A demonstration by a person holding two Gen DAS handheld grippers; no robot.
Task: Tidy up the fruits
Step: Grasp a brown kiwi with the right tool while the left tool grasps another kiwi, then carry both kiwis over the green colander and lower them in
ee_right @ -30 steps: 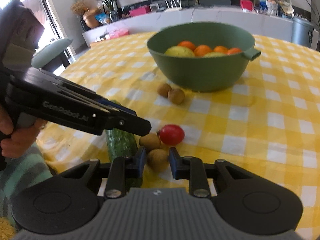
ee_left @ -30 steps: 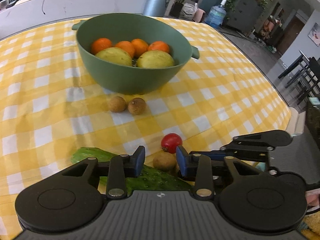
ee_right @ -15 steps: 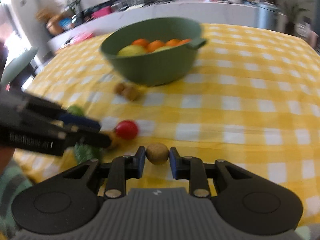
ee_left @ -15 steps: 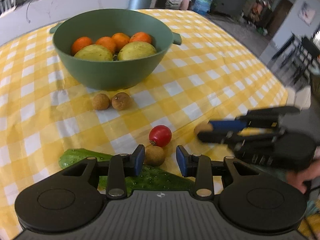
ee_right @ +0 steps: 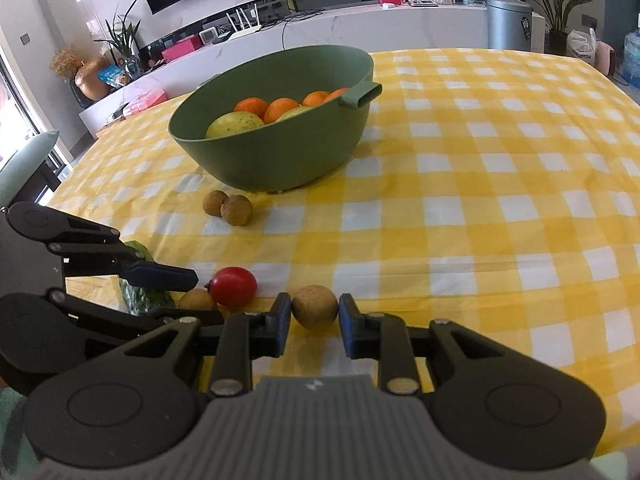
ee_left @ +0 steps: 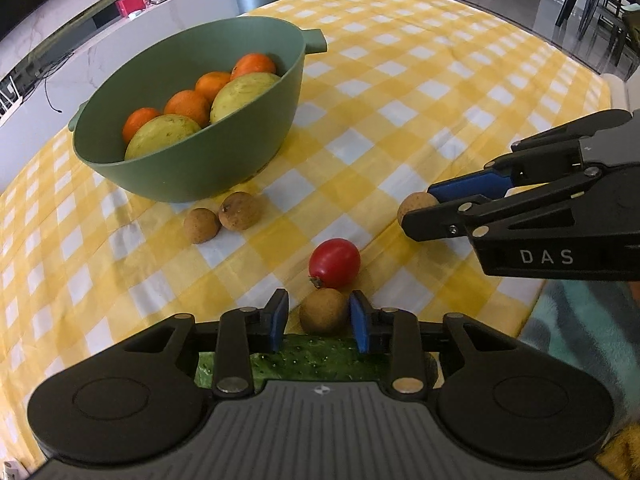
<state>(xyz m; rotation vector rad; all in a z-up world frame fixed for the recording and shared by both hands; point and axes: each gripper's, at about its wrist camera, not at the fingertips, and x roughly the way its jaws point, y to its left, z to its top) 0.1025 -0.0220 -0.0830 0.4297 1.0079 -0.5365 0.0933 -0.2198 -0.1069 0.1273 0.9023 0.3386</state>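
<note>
A green bowl (ee_left: 192, 176) (ee_right: 280, 160) on the yellow checked cloth holds oranges and yellow-green fruits. In front of it lie two brown longans (ee_left: 240, 211) (ee_right: 237, 210). My left gripper (ee_left: 318, 316) (ee_right: 202, 296) is closing around another longan (ee_left: 324, 312). Its right pad touches the fruit; a gap shows at the left pad. A red tomato (ee_left: 335, 263) (ee_right: 234, 286) lies just beyond it, and a cucumber (ee_left: 320, 356) under the fingers. My right gripper (ee_right: 315, 312) (ee_left: 416, 212) is shut on a longan (ee_right: 315, 307), held above the cloth to the right.
The table's near right edge (ee_left: 532, 300) runs close behind both grippers. A striped sleeve (ee_left: 580, 320) shows below the right gripper. A white counter with a grey bin (ee_right: 508, 24) stands beyond the table.
The left jaws have narrowed around the longan and the view has rolled. The right gripper has carried its longan off to the right, away from the tomato.
</note>
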